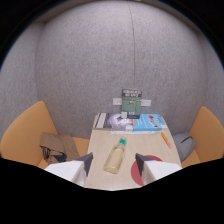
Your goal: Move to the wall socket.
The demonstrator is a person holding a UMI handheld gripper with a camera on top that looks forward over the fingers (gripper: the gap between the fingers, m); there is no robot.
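Gripper view: the gripper (114,164) hangs above a light wooden table (100,142), fingers (82,165) spread apart and gripping nothing. A clear bottle (115,157) with a green cap lies on the table in the gap ahead of them. A red disc (136,172) sits partly behind the right finger. Beyond, an orange pen (165,139) and books (129,121) occupy the table's far edge. The wall socket (132,103), apparently the pale plate behind a dark green device, sits on the grey wall well beyond the fingers. Orange seats (25,135) flank the table.

Two white blocky fingers (75,170) with dark grey angled inner tips.
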